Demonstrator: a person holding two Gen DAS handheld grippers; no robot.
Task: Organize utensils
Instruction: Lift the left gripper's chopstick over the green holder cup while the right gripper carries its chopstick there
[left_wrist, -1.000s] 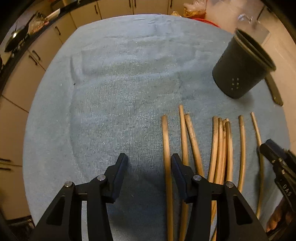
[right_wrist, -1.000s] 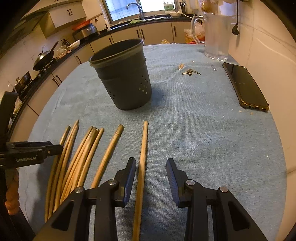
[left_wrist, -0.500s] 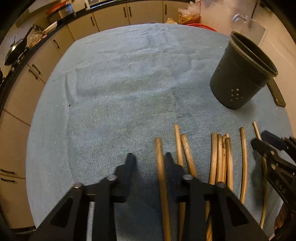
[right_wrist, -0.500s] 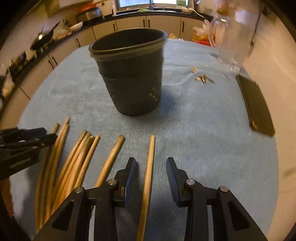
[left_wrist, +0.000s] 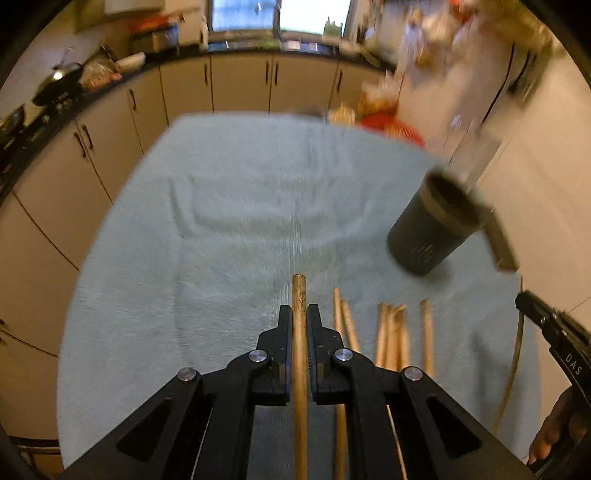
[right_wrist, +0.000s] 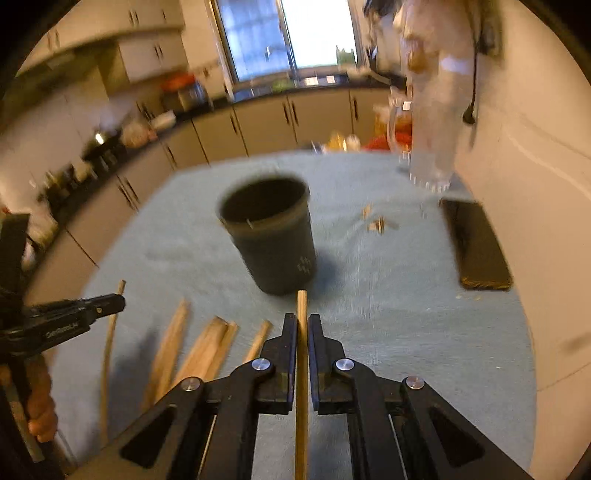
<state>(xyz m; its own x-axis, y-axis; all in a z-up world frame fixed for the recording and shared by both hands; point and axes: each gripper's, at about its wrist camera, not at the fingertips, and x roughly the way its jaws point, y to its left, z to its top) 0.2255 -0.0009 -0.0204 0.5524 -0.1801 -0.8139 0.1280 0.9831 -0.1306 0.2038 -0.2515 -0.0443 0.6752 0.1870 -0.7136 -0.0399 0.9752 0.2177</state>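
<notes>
My left gripper (left_wrist: 299, 314) is shut on a wooden chopstick (left_wrist: 299, 295) and holds it lifted above the blue towel (left_wrist: 240, 206). My right gripper (right_wrist: 302, 321) is shut on another wooden chopstick (right_wrist: 301, 306), also lifted. The dark grey utensil holder (right_wrist: 271, 236) stands upright just beyond the right chopstick's tip; in the left wrist view the holder (left_wrist: 432, 236) is far right. Several more chopsticks (left_wrist: 391, 332) lie on the towel between the grippers; they also show in the right wrist view (right_wrist: 199, 350).
A black phone (right_wrist: 476, 247) lies at the towel's right edge. A clear glass pitcher (right_wrist: 432, 147) stands at the back right, with small keys (right_wrist: 380, 223) near it. Kitchen cabinets (left_wrist: 236, 88) and counters surround the table.
Both grippers closed on a chopstick each and lifted them off the towel. Both views tilted up toward the kitchen, with motion blur.
</notes>
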